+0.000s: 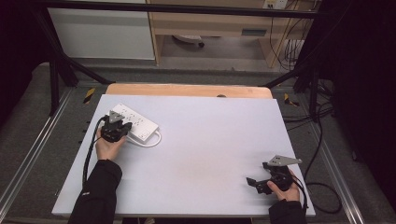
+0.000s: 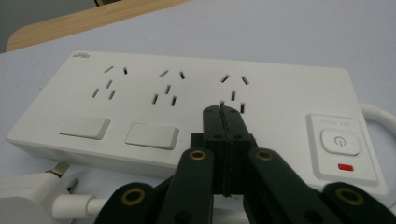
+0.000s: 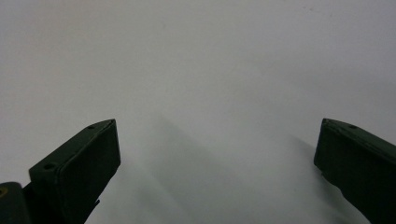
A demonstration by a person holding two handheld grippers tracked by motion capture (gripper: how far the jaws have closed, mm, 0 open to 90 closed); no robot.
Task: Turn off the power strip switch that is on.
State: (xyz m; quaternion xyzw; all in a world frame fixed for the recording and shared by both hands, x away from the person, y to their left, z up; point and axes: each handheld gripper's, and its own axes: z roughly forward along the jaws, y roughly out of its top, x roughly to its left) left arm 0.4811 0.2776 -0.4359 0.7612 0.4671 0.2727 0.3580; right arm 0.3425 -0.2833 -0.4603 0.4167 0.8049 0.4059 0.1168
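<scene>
A white power strip (image 2: 201, 107) of smooth, hard plastic is laid near the far left corner of the table (image 1: 201, 154), whose top is a matte, pale grey sheet with a strip of bare wood showing along its far edge. The strip is a flat rectangular block with rounded corners. Three groups of slotted sockets are moulded into its top face, two blank rectangular covers (image 2: 152, 136) are set below them, and a round power button (image 2: 340, 141) with a small red mark beneath it is fitted at one end. A white plug (image 2: 28, 198) with metal pins and a thick round cable lies just beside the strip's near edge.

The left gripper (image 2: 221, 108) is held over the strip, its black jaws pressed together with nothing between them, tips over the third socket group. The right gripper (image 1: 258, 184) is held near the near right corner; its jaws are spread wide above bare tabletop.
</scene>
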